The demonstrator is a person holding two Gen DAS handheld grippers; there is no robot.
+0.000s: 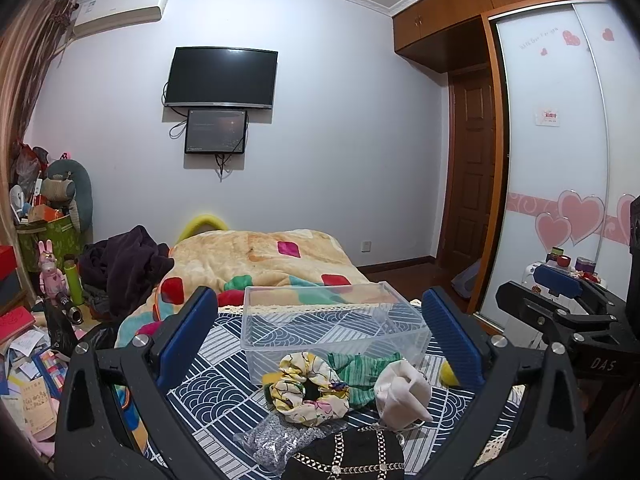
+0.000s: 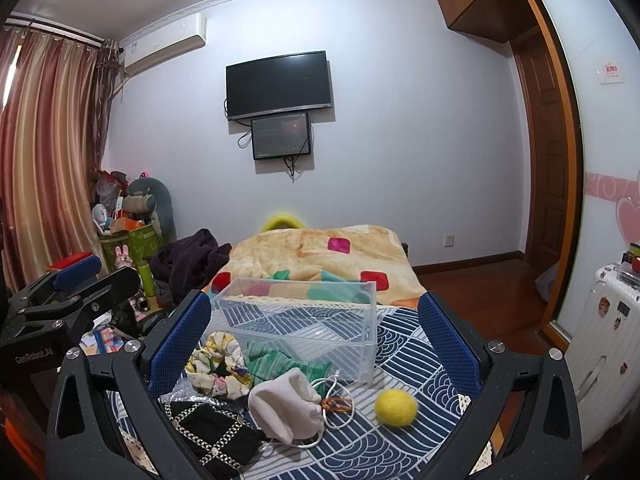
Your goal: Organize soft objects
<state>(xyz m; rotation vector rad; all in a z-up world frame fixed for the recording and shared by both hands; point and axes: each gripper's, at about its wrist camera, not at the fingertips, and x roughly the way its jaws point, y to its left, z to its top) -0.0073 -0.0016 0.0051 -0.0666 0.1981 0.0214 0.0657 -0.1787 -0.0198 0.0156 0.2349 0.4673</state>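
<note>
Nearest the left wrist camera lies a black pouch with gold chain trim (image 1: 347, 456), just beside a silver glitter pouch (image 1: 276, 438) on its left. Both rest on the tabletop (image 1: 218, 392), which is covered by a navy and white patterned cloth. Behind them, left to right, sit a floral scrunchie (image 1: 306, 388), a green striped cloth (image 1: 360, 374) and a white drawstring bag (image 1: 400, 394). A yellow felt ball (image 1: 448, 374) shows only as a sliver past the right-hand finger in this view.

Beyond the soft things stands a clear plastic box (image 1: 332, 320); nothing is inside it, and the scrunchie and green cloth lie against its near wall.

The left gripper (image 1: 316, 340) has its jaws spread wide and holds nothing, framing the whole cluster. The right gripper (image 2: 314, 344) is likewise wide apart and holding nothing.

The right wrist view shows the felt ball (image 2: 396, 407) whole, lying apart from the drawstring bag (image 2: 286, 406) with bare cloth around it and open room to the tabletop's right edge. That view also shows the bag's white cord trailing toward the box (image 2: 304, 320), and the black pouch (image 2: 216, 430) close to the near left edge. A bed with an orange blanket (image 2: 316, 252) sits behind the tabletop.
</note>
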